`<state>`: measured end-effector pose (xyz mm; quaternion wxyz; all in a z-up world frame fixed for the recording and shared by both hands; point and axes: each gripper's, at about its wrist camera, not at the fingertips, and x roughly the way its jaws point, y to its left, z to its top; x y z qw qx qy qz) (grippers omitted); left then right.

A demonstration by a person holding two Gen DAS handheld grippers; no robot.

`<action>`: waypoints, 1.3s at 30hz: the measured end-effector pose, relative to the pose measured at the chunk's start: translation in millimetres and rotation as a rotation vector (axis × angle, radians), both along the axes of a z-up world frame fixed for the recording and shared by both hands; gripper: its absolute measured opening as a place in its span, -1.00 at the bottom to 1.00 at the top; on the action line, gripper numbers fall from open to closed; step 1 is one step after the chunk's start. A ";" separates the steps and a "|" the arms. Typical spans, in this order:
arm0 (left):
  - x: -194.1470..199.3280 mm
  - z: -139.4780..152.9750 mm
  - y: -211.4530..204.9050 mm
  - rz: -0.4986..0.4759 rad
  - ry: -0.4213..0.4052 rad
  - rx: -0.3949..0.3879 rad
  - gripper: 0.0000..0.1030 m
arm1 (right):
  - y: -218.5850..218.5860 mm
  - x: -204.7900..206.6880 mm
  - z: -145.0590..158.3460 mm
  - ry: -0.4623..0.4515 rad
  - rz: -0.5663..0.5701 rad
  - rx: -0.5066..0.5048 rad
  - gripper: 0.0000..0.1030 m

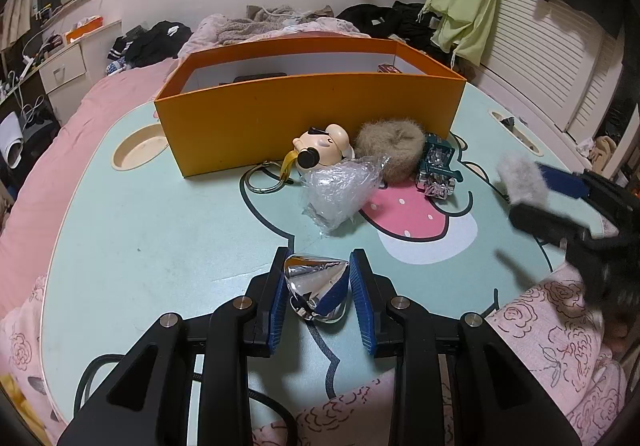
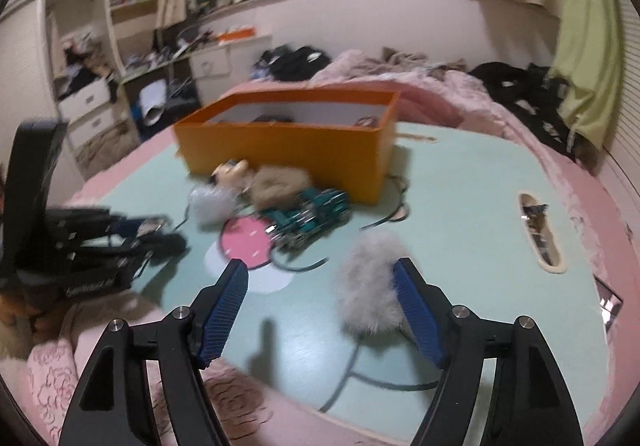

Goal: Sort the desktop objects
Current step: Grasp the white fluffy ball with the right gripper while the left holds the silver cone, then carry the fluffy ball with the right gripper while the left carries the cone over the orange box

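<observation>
My left gripper (image 1: 318, 286) has its jaws around a shiny silver foil-wrapped piece (image 1: 316, 288) on the mint table (image 1: 160, 238); both pads touch it. My right gripper (image 2: 320, 294) is open wide, with a grey fluffy pom-pom (image 2: 370, 282) against its right finger; the pom-pom also shows in the left wrist view (image 1: 522, 177). The orange box (image 1: 304, 117) stands at the back. In front of it lie a cartoon-head keychain (image 1: 320, 151), a clear plastic bag (image 1: 340, 191), a brown fluffy ring (image 1: 390, 151) and a teal toy truck (image 1: 438, 169).
A round cup recess (image 1: 138, 151) sits in the table at the left, and an oval slot (image 2: 540, 238) at the right. Pink rose-print bedding (image 1: 560, 346) lies at the near edge. Clothes are piled on the bed behind the box.
</observation>
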<state>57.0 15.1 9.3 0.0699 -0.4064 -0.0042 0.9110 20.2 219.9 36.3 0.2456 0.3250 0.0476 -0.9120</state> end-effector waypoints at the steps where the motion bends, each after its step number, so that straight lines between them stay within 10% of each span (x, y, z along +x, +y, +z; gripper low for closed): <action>1: -0.1 0.2 0.0 0.000 0.000 0.001 -0.39 | 1.5 -5.8 -1.7 -0.015 -0.022 0.007 0.45; 7: 0.0 0.3 0.1 0.000 0.000 0.002 -0.39 | -9.0 -23.3 -15.3 -0.091 -0.052 0.108 0.41; 12: 0.4 0.8 0.4 -0.001 0.000 0.003 -0.39 | -14.9 -15.3 -12.9 -0.060 -0.002 0.115 -0.36; 39: -16.9 64.6 -7.5 -0.036 0.158 0.062 -0.47 | -36.8 -42.4 45.9 0.030 0.080 -0.038 -0.38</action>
